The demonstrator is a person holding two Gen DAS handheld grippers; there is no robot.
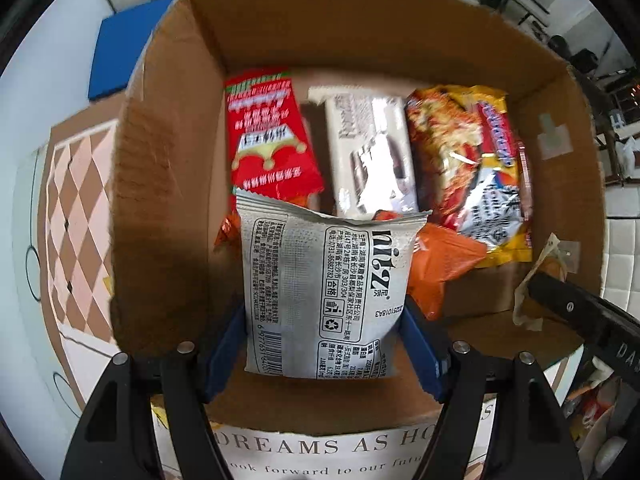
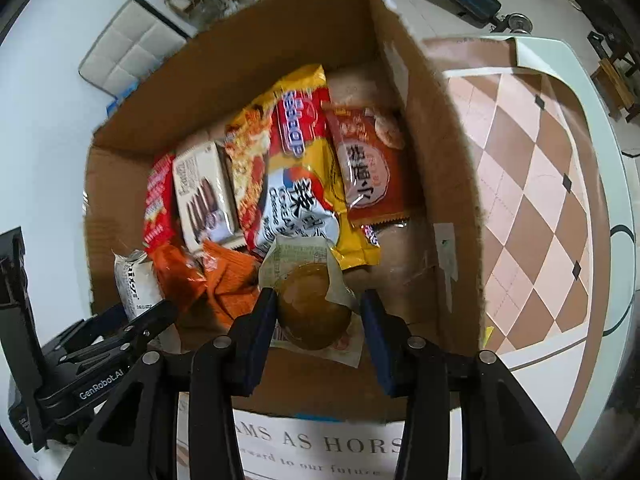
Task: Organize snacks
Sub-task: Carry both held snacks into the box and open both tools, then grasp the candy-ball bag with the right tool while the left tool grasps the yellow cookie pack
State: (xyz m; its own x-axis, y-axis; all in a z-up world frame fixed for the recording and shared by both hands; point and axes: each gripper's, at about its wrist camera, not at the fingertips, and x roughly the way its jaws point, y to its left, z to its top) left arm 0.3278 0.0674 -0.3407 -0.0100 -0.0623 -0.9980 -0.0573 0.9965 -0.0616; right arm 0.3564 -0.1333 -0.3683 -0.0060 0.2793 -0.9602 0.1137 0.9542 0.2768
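An open cardboard box (image 1: 168, 168) holds several snacks: a red packet (image 1: 268, 136), a white biscuit pack (image 1: 372, 152), a yellow noodle bag (image 1: 472, 160) and an orange packet (image 1: 440, 264). My left gripper (image 1: 324, 340) is shut on a white "nitz" snack bag (image 1: 324, 292), held over the box's near side. My right gripper (image 2: 318, 312) is shut on a clear-wrapped brown bun (image 2: 314, 304), held over the box's near right part. The left gripper and its white bag (image 2: 134, 280) show at the lower left of the right wrist view.
The box (image 2: 440, 160) stands on a table with a brown-and-pink checkered mat (image 2: 536, 184). A printed sheet (image 2: 320, 444) lies under the near box edge. A blue pad (image 1: 120, 56) and a white cushion (image 2: 128, 48) lie beyond the box.
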